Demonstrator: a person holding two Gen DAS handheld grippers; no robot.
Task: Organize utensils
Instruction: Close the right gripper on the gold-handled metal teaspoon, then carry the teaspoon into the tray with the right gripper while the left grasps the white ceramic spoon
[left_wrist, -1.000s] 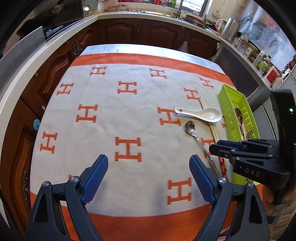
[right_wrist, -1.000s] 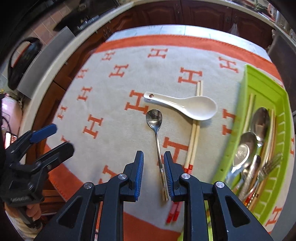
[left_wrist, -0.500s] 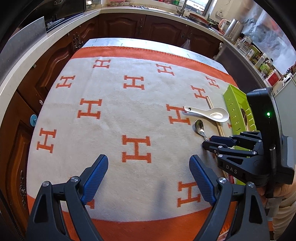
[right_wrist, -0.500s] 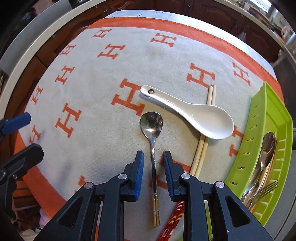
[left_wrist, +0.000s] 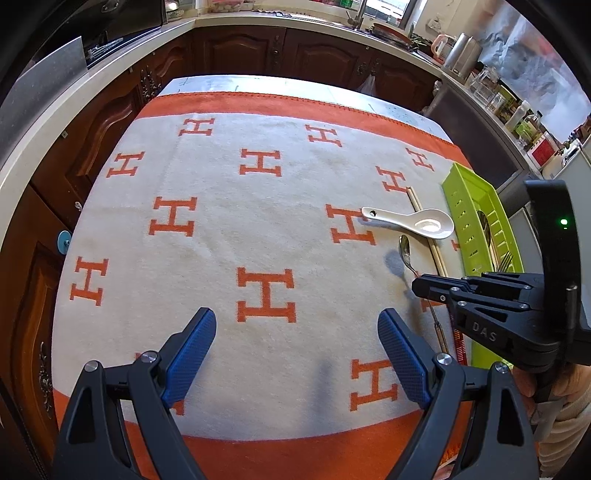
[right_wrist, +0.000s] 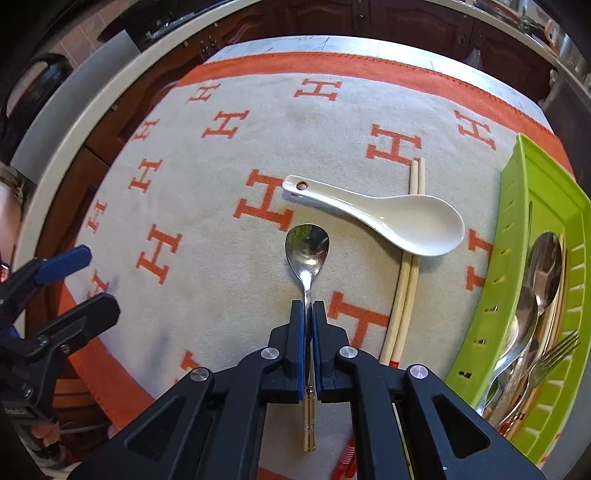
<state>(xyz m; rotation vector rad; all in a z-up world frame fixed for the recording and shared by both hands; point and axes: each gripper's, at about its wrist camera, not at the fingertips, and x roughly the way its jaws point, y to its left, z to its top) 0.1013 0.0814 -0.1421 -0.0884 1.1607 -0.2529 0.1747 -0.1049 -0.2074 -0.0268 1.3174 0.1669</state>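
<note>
The right gripper (right_wrist: 308, 317) is closing on the neck of the metal spoon (right_wrist: 307, 254), pinching it; its jaws have just been closing. The spoon is lying on the cloth (right_wrist: 221, 206), long axis in line with the fingers, with the green tray (right_wrist: 517, 229) lying to its right. The left gripper (left_wrist: 295, 354) is hanging spread and empty, farther away.

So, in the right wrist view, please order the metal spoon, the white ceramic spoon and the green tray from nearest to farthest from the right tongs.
1. Metal spoon: its handle is pinched between the right tongs, bowl pointing away.
2. White ceramic spoon: beyond the metal spoon, slightly right, its bowl lying across the chopsticks.
3. Green tray: far right edge of the cloth, already holding cutlery.
</note>
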